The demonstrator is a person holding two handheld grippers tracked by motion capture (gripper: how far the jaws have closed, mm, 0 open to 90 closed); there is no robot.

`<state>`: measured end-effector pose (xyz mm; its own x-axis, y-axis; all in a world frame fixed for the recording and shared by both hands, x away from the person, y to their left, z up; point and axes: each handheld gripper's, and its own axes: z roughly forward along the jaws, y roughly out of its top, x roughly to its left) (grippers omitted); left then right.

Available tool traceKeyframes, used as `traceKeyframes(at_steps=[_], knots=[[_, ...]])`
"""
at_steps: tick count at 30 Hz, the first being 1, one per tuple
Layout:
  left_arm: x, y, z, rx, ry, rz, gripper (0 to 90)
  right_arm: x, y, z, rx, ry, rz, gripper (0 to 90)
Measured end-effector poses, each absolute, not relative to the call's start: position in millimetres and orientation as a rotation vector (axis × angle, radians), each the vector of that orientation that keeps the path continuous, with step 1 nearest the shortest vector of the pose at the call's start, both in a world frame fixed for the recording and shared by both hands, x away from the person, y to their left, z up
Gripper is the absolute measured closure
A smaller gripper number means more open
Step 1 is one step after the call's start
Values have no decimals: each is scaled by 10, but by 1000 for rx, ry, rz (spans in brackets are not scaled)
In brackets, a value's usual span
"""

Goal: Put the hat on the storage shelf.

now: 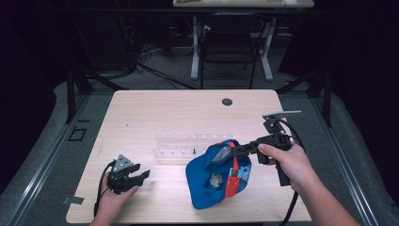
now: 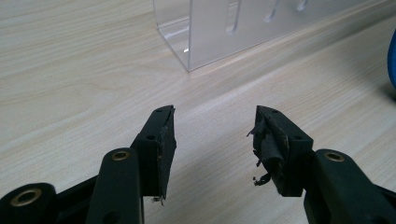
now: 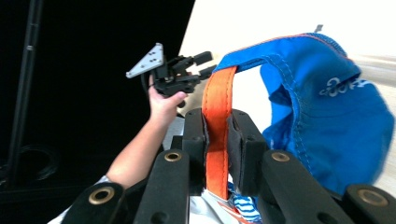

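Note:
A blue cap point(image 1: 211, 181) with an orange strap point(image 1: 233, 172) lies at the front middle of the wooden table point(image 1: 155, 113). My right gripper point(image 1: 235, 149) is shut on the orange strap point(image 3: 217, 126) and holds the cap's back edge lifted; the blue cap point(image 3: 336, 116) hangs to the right of the jaws. My left gripper point(image 1: 143, 175) rests low at the front left of the table, open, with nothing between its fingers point(image 2: 161, 140). That left gripper point(image 3: 205, 63) also shows far off in the right gripper view, held in a hand.
A clear plastic rack point(image 1: 183, 147) with slots stands on the table behind the cap; its near corner point(image 2: 224, 32) sits just ahead of my left gripper. A dark round hole point(image 1: 227, 101) marks the table's far side. Chairs and desk legs stand beyond the table.

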<state>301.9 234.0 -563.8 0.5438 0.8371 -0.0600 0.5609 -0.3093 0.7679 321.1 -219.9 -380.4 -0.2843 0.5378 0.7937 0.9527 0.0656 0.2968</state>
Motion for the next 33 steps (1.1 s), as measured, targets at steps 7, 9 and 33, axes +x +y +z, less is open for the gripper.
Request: traceKeyframes(at_steps=[7, 9, 33], knots=[[3019, 2332, -5641, 2012, 1126, 452, 489, 3223, -2158, -3784, -1420, -1817, -1179, 782], [3019, 2332, -5642, 2014, 1126, 452, 489, 3220, -2135, -3769, -1406, -1804, -1193, 782], [3012, 2320, -5641, 2012, 1122, 454, 488, 3245, -2114, -3554, -1386, -1784, -1287, 783]])
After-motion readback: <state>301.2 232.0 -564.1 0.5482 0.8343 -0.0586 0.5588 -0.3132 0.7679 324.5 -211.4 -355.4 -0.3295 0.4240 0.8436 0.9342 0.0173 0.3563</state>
